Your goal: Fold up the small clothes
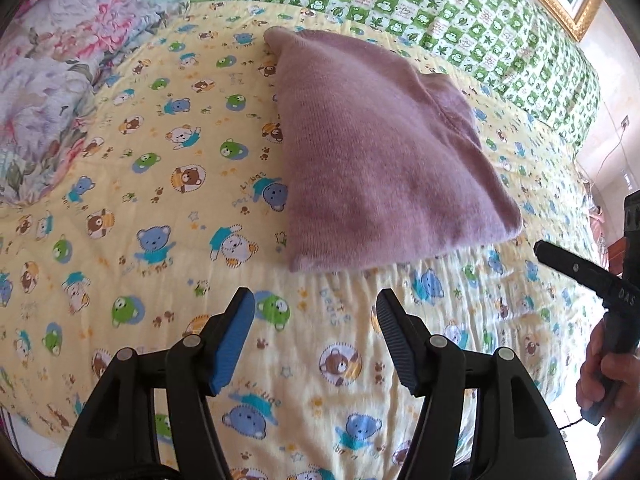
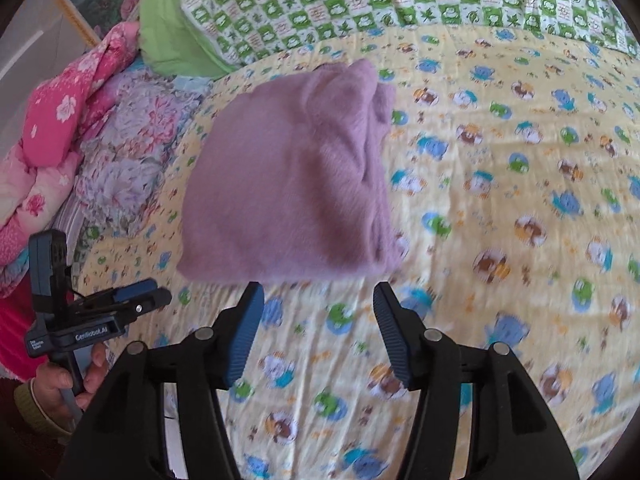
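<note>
One folded purple garment (image 1: 372, 152) sits frame-center; left gripper (image 1: 316, 320) and right gripper (image 2: 319, 316) hover below it, both spread wide, holding nothing.

Bear-print bed (image 1: 160, 184), folded purple garment (image 1: 376, 168)

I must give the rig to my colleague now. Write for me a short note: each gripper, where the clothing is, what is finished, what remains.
Left gripper: open, empty, above the bear-print blanket, short of the purple sweater.
Right gripper: open, empty, also just short of the sweater's near edge.
Sweater: lies folded into a compact bundle on the blanket, touched by neither gripper.
Done: the sweater looks folded.
Left: perhaps tidy the bunched side; no other small clothes to fold are visible here.
</note>
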